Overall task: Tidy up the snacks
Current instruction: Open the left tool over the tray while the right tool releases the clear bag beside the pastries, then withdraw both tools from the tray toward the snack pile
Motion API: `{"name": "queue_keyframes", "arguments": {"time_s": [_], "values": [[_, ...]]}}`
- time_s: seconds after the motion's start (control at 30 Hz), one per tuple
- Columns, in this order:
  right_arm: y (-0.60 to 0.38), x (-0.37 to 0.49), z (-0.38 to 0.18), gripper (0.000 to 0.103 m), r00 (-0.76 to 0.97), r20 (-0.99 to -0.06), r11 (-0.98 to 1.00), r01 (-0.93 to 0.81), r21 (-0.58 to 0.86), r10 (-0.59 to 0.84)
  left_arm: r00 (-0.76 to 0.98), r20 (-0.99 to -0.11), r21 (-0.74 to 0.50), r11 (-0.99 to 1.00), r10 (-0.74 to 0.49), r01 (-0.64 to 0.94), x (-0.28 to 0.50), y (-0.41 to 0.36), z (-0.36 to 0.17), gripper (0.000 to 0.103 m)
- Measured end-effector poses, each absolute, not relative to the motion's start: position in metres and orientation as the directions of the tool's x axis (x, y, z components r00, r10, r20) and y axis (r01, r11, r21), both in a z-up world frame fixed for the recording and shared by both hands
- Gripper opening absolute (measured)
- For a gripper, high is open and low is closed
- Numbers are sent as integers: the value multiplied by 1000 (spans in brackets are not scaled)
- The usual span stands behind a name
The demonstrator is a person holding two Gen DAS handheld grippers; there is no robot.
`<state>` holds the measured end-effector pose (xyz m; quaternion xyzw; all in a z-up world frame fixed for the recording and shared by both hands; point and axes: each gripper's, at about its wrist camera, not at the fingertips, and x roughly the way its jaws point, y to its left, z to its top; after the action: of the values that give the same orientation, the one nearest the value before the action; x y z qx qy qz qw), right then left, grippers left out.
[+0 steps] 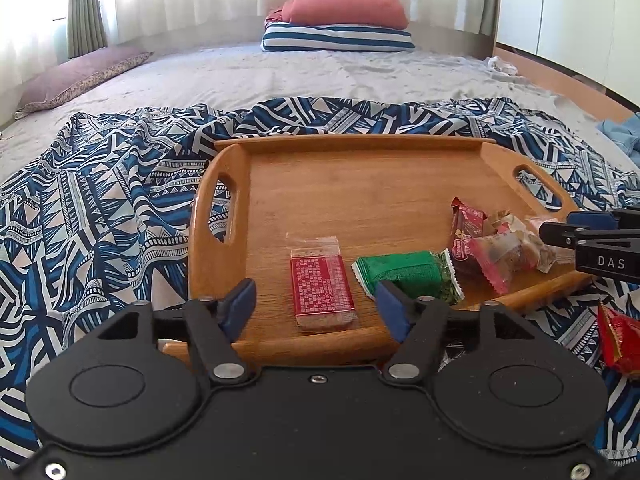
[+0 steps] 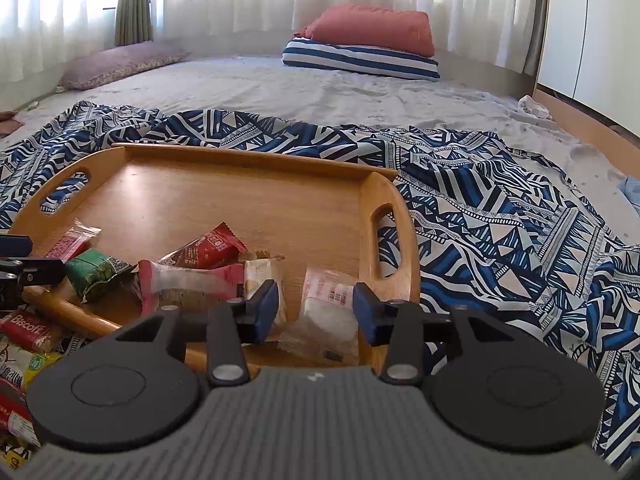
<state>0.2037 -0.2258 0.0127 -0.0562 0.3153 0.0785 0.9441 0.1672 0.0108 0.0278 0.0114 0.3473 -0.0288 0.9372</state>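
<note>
A wooden tray [image 1: 360, 200] is sitting on a blue patterned cloth [image 1: 100, 208] spread over a bed, and most of the snacks are lying along its near edge. The left gripper [image 1: 316, 304] is hovering over the tray's near left part with its jaws spread; a red bar [image 1: 322, 286] in a clear wrapper is lying flat on the tray between the pads, and neither pad is pressing on it. Just right of it a green packet [image 1: 408, 274] is resting on the tray, close by the right pad. Further right a dark red packet [image 1: 466, 236], a pink packet [image 1: 500, 256] and a pale packet [image 1: 532, 240] are lying heaped together, touching one another.

The right gripper [image 2: 316, 310] is hanging over the tray's near right corner, its jaws spread as well. A clear packet [image 2: 328, 312] with a white snack inside is lying between its pads, beside the right handle slot, and the pads are standing clear of it, as far as the right wrist view shows. In the left wrist view this gripper is reaching in from the right edge, near the heap.

Off the tray, on the cloth at its near side, a Biscoff packet [image 2: 28, 330] and other wrapped snacks [image 2: 16, 400] are lying loose. A red packet [image 1: 620, 340] is also lying on the cloth, right of the left gripper.

At the far end of the bed a red pillow [image 1: 344, 6] is lying on a striped one [image 1: 336, 38]
</note>
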Motion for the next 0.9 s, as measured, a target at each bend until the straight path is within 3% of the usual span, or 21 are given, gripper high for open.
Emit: {"name": "queue_keyframes", "arguments": {"time_s": [0.13, 0.2, 0.43, 0.7, 0.77, 0.9], "values": [[-223, 197, 18, 63, 800, -590, 979, -191, -75, 111, 769, -637, -10, 998, -60, 69, 157, 12, 35, 80], [-222, 193, 22, 65, 805, -581, 977, -196, -77, 116, 774, -630, -8, 998, -58, 68, 152, 12, 39, 89], [-224, 173, 32, 82, 825, -550, 973, -214, -86, 133, 788, -610, -14, 996, -80, 91, 133, 12, 50, 97], [-230, 146, 40, 94, 843, -518, 973, -217, -79, 146, 827, -558, 27, 994, -73, 106, 104, 3, 58, 103], [-231, 138, 40, 102, 851, -505, 973, -217, -82, 148, 834, -547, 37, 993, -76, 115, 97, 0, 59, 103], [-234, 123, 37, 103, 859, -486, 972, -222, -74, 159, 831, -549, 40, 990, -91, 135, 84, -5, 58, 103]]}}
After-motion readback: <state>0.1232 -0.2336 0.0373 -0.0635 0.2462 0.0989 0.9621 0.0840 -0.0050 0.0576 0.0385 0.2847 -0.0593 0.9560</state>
